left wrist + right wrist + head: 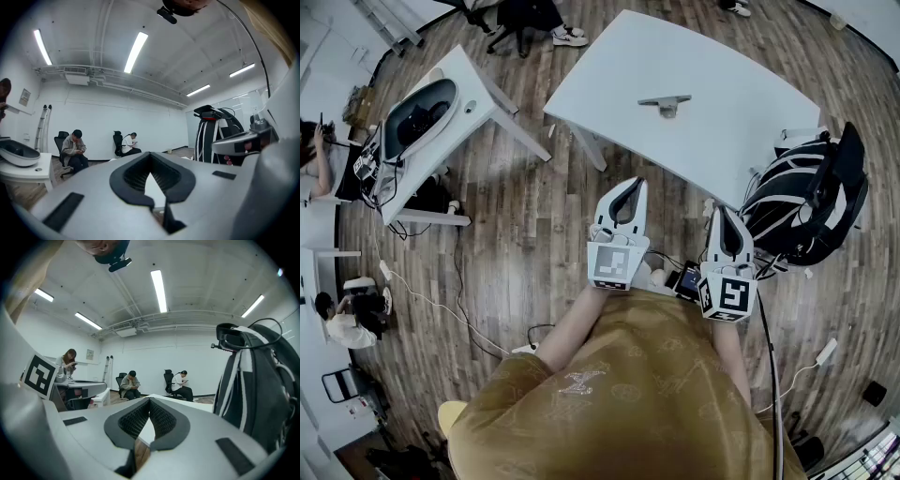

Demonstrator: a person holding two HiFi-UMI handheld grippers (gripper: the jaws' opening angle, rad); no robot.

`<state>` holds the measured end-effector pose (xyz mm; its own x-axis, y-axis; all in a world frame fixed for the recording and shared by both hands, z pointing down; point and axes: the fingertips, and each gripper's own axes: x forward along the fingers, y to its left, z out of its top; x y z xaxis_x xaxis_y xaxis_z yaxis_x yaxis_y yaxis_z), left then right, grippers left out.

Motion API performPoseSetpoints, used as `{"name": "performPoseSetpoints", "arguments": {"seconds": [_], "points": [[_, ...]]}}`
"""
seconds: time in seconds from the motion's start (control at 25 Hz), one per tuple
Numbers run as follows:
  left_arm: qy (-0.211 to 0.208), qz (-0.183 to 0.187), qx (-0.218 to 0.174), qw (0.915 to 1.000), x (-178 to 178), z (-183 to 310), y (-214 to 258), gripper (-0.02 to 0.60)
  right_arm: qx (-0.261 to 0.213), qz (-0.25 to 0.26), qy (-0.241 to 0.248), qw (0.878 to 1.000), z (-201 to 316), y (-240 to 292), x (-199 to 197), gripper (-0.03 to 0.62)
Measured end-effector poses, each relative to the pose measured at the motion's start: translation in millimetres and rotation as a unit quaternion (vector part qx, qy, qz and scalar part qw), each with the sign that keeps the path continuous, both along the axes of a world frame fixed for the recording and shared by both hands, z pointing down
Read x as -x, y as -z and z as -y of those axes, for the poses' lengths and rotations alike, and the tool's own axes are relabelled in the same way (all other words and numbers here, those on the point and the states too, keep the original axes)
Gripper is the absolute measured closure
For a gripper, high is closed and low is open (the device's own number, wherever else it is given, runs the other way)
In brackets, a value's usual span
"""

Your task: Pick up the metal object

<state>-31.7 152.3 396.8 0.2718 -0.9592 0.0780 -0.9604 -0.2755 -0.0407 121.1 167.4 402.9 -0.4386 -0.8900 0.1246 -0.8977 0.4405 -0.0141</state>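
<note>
One metal object (665, 102) lay untouched near the middle of the white table (741, 122). We held the left gripper (628, 187) and right gripper (721, 214) short of that table's near edge, jaws closed on nothing (the reach, we judged, not yet begun). Neither gripper view showed the object; its exact shape was unclear.

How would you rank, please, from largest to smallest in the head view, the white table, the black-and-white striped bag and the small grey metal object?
1. white table
2. black-and-white striped bag, perhaps helped by nearness to the camera
3. small grey metal object, lying on the table
</note>
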Motion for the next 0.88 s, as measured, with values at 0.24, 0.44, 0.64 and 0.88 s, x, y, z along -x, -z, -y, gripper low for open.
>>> {"name": "performPoseSetpoints", "arguments": {"seconds": [0.24, 0.44, 0.64, 0.88], "points": [[0.000, 0.000, 0.005, 1.0000, 15.9, 26.3, -2.3, 0.575, -0.001, 0.003, -0.002, 1.000, 28.2, 3.3, 15.7, 0.586], [-0.006, -0.004, 0.007, 0.9999, 25.4, 48.5, -4.4, 0.575, 0.002, 0.001, -0.008, 1.000, 48.6, 1.1, 25.9, 0.586], [-0.016, -0.007, 0.008, 0.9998, 33.5, 67.4, -7.1, 0.575, -0.001, -0.004, -0.020, 1.000, 64.7, 0.6, 30.2, 0.586], [-0.025, -0.008, 0.015, 0.9996, 35.7, 85.8, -13.6, 0.575, 0.001, -0.007, -0.033, 0.999, 80.2, -2.7, 27.1, 0.586]]}}
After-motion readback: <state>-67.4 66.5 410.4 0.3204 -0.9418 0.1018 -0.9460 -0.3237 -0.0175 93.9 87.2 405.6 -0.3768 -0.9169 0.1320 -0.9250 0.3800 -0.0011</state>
